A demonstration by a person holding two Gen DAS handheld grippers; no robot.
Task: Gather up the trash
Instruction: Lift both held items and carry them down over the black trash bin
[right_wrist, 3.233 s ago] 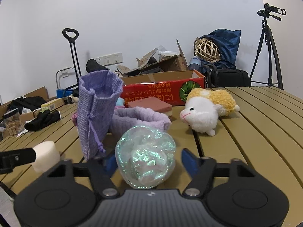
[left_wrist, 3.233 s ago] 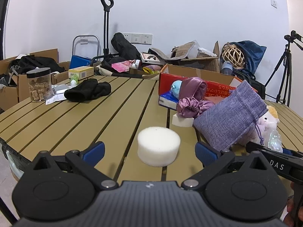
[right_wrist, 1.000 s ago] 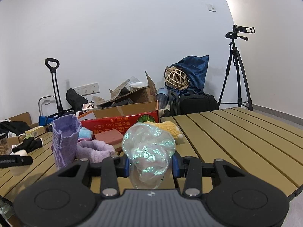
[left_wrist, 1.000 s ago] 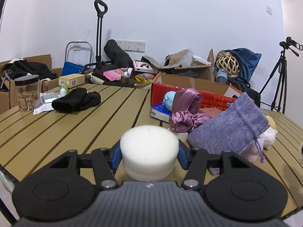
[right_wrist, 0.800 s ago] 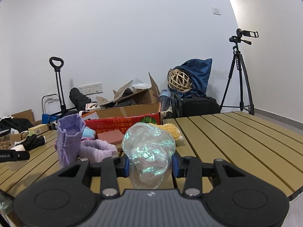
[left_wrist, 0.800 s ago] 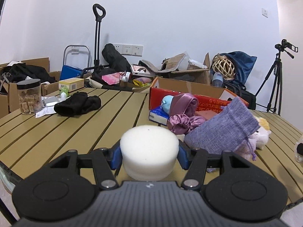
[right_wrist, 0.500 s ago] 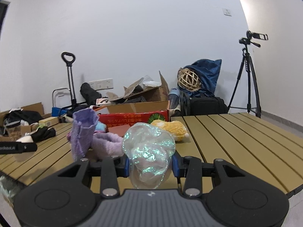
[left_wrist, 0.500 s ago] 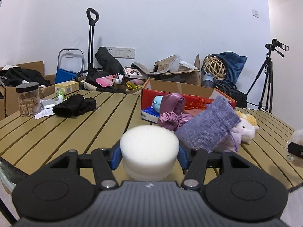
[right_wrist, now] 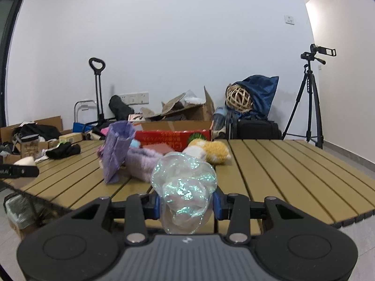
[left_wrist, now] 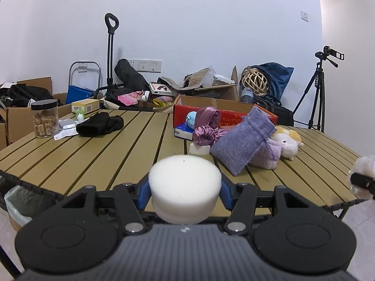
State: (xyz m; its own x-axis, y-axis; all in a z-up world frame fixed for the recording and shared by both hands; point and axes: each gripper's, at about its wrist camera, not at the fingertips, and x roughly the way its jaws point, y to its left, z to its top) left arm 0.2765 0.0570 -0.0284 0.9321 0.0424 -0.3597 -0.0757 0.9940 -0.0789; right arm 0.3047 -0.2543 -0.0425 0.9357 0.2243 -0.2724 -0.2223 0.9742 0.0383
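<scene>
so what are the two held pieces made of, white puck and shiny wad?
White puck: looks like foam or sponge, matte with a fine-pored surface and soft rounded edges. Shiny wad: probably thin crinkled plastic film, translucent with iridescent green glints; exact type unclear.

Both grippers closed on items, lifted off table (left_wrist: 98, 154), pulled back past its near edge.

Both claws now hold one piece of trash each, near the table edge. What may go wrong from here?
1. The crumpled iridescent film in the right claw is thin and springy; it may slip out.
2. The white foam disc bulges past the left claw pads; squeezed foam can pop free.
3. The lined bin sits below the table edge; either piece could miss it.
</scene>
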